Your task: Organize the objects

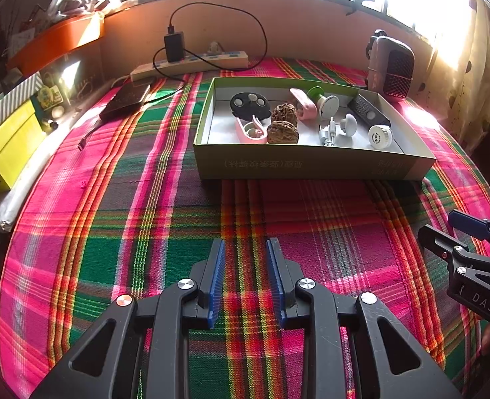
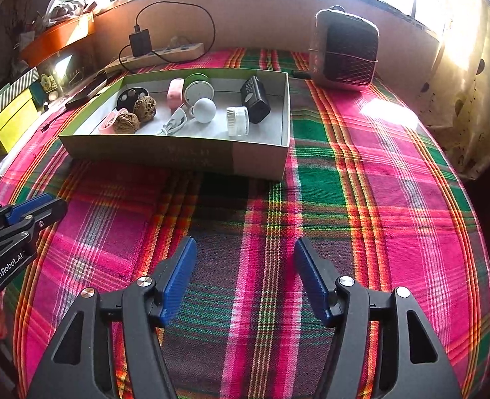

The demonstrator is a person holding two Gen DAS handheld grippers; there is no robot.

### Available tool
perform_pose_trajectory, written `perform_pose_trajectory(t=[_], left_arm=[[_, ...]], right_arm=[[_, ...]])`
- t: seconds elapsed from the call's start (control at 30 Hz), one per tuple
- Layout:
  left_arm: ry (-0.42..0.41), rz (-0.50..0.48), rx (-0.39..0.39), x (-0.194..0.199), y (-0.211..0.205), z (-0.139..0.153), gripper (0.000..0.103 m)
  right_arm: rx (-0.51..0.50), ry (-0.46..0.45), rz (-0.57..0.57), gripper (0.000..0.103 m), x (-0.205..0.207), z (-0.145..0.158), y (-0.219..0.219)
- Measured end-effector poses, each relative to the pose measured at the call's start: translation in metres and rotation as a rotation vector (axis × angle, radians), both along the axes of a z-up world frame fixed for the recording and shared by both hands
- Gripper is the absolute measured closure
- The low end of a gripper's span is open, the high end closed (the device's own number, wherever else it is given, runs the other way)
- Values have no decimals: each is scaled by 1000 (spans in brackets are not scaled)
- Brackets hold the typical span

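Sunlight pours through the windows onto a tabletop [image 1: 311,219] covered in pink, green and orange plaid cloth. Toward its far edge sits a shallow green cardboard box [image 1: 311,163] holding the small things: a black round piece [image 1: 249,104], two wrinkled brown walnuts [image 1: 283,123], a pink clip [image 1: 249,129], a pink case [image 1: 303,103], a green-and-white spool [image 1: 323,101], a grey knob [image 1: 348,124], a white ribbed cap [image 1: 380,137] and a black remote [image 1: 368,111]. Just beyond the box's far right corner stands a pink speaker with a dark mesh front [image 2: 344,51]. A power strip [image 1: 191,63] with a black charger plugged in lies along the far edge. At the left edge are a dark power bank [image 1: 125,99] and a yellow box [image 1: 8,146].

Both tools hover over the bare cloth near the front edge. The left tool [image 1: 245,282] has its blue pads a narrow gap apart and grips nothing; the right tool [image 2: 245,279] is spread wide, also empty.
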State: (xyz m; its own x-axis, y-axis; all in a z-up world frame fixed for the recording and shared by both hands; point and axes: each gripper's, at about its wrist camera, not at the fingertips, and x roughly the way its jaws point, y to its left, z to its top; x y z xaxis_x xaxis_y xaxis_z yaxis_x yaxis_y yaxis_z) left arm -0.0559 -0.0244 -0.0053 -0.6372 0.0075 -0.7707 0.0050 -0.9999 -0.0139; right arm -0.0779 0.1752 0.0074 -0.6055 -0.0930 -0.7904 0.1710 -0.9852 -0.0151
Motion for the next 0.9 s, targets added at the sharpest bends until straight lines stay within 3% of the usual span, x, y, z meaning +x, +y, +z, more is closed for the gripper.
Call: perform_pose_trajectory(t=[0.9], left_arm=[[0, 0, -3, 0, 0, 0, 79]], right_arm=[[-1, 0, 0, 41, 1, 0, -1]])
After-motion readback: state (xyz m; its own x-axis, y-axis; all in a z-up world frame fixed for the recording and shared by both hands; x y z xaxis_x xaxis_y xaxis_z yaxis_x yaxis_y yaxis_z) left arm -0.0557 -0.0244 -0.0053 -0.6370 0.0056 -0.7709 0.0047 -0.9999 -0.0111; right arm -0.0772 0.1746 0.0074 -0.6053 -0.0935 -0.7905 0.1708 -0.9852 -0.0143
